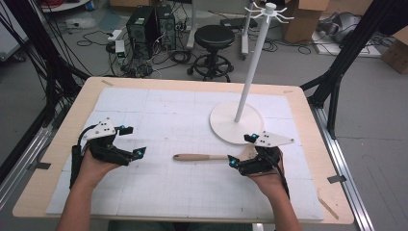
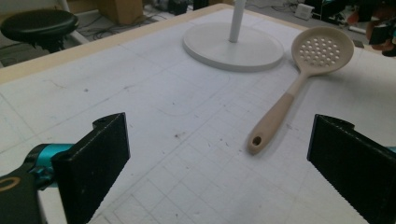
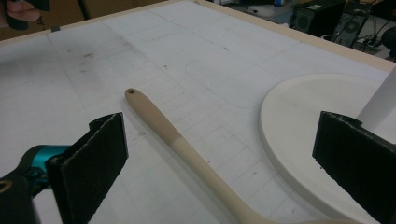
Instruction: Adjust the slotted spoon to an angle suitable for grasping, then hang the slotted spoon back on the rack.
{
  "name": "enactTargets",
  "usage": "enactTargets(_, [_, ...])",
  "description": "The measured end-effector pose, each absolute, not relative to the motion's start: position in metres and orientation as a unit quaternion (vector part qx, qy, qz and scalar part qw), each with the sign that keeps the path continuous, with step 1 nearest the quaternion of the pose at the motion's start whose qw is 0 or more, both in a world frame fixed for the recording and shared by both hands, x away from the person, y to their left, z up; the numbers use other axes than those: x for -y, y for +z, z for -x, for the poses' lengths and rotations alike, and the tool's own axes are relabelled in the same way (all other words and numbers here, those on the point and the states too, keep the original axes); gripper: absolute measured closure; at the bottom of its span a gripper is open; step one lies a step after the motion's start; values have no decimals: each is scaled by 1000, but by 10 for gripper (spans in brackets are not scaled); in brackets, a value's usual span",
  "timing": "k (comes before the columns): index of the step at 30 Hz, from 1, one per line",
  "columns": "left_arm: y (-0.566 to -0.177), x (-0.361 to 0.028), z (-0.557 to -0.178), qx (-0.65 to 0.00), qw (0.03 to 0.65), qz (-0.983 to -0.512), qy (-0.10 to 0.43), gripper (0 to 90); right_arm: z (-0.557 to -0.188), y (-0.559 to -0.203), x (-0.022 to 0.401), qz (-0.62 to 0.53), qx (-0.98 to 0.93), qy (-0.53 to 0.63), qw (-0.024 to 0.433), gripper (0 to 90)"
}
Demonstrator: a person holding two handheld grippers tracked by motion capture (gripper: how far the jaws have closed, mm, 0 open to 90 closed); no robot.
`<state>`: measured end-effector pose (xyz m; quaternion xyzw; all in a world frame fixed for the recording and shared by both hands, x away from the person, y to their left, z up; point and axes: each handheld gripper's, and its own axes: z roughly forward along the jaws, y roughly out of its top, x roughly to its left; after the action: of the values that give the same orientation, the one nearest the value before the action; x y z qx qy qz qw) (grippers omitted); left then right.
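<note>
The slotted spoon (image 1: 202,157) lies flat, its handle between the spread right gripper (image 1: 239,150) jaws, untouched.

No legible text, label, brand or number anywhere — not on mat, stand or boxes.

Black claws (image 1: 126,140); teal joints; grey plates

Probably lab: computers (image 1: 150,26), cables (image 1: 98,38), boxes (image 1: 303,17)
</note>
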<state>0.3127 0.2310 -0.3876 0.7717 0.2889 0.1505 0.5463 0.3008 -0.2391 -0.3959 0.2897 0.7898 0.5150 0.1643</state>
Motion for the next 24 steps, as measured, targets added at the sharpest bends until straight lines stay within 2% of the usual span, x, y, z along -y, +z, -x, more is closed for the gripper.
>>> enactTargets(8, [-386,-231,-312,-290,554,-765,154,64,-299,-394,238,-287,-790,517,165,16])
enactTargets(15, [-386,-233,-312,-287,570,-757,138,64,-300,-394,236,-282,-794,512,166,16])
enactTargets(24, [-378,-238,-308,-286,584,-744,153,64,-311,-386,223,-266,-810,497,162,16])
